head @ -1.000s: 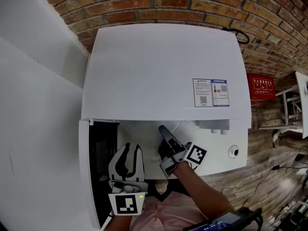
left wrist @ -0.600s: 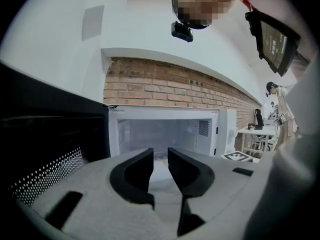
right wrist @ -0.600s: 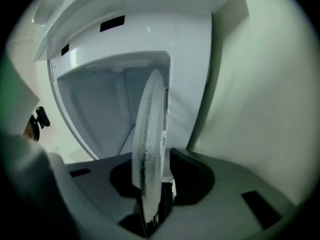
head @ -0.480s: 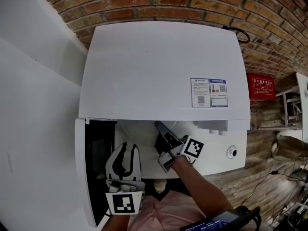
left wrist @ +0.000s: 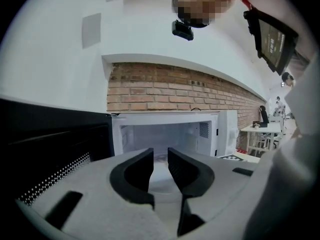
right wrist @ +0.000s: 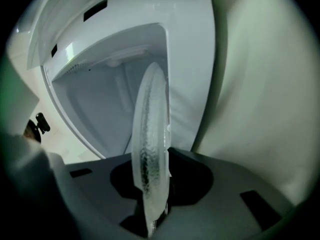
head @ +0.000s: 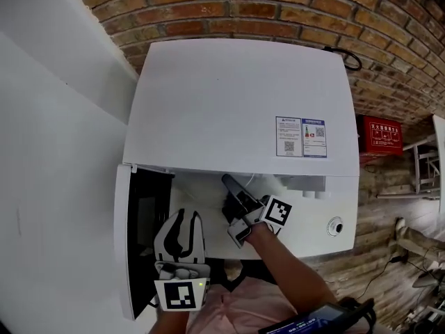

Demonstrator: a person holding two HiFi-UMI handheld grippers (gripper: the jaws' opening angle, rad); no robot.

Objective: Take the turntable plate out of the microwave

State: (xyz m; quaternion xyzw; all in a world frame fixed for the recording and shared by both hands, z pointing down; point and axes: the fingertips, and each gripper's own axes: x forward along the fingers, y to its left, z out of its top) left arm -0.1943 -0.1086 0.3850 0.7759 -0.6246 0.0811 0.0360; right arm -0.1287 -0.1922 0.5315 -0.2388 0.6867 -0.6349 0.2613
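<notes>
**Clear round glass turntable plate (right wrist: pixel 149 134) sits rim-first in the grey two-jaw right gripper (right wrist: pixel 152 196), whose jaws are opening.**
Head view: the right gripper reaches into the white boxy microwave (head: pixel 229 103), whose black door (head: pixel 142 235) is swung wide; the plate barely shows. Left gripper view: the grey left gripper (left wrist: pixel 160 160) hovers outside, jaws slightly apart and empty, facing the lit cavity. Only the right gripper view shows the plate edge-on at the cavity mouth. I'd firm the pinch, then draw it straight out.

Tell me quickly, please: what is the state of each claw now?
Left claw: open, nothing between its jaws.
Right claw: gripping the plate by its edge, jaws opening a little.
</notes>
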